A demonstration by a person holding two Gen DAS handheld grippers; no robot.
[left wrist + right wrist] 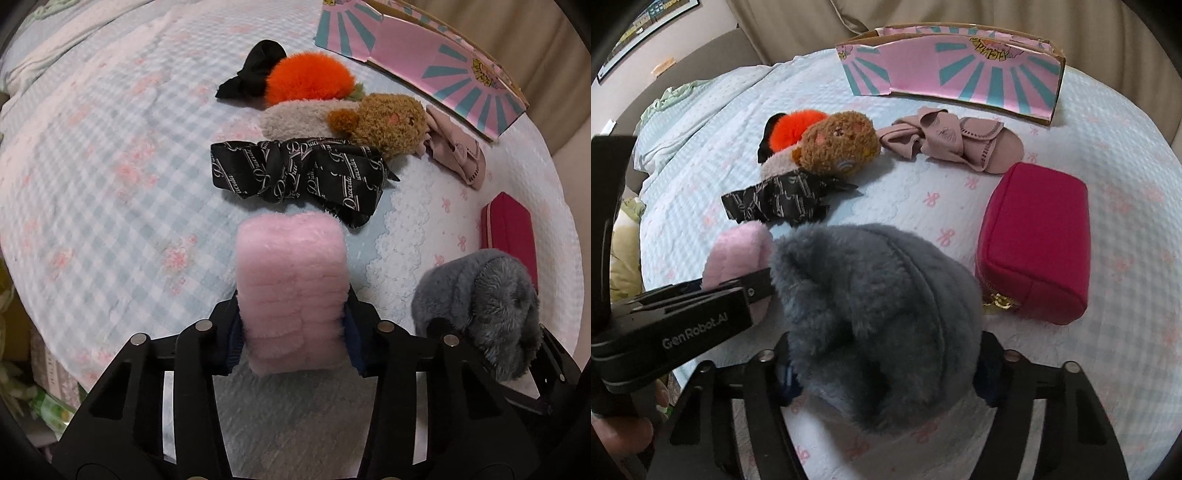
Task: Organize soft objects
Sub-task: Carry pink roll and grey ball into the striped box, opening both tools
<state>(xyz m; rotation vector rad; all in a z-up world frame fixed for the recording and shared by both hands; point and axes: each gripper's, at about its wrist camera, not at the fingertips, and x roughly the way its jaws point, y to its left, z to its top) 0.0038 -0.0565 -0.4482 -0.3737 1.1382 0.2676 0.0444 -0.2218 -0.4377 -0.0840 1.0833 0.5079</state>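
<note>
My left gripper [291, 325] is shut on a pink fluffy roll [291, 284] and holds it above the bed. My right gripper [882, 363] is shut on a grey furry plush [879, 317], also seen at the right of the left wrist view [487, 299]. The pink roll [738, 254] shows left of the grey plush, with the left gripper's finger [753, 288] against it. Ahead lie a black printed scarf bow [295, 177], a brown bear plush [388, 125], an orange fluffy ball [306, 77] and a black cloth [255, 70].
A pink and teal cardboard box [960, 81] stands at the far side of the bed. A dusty-pink folded cloth [953, 144] lies before it. A magenta zip pouch [1034, 240] sits at the right. The checked bedspread [110, 166] stretches left.
</note>
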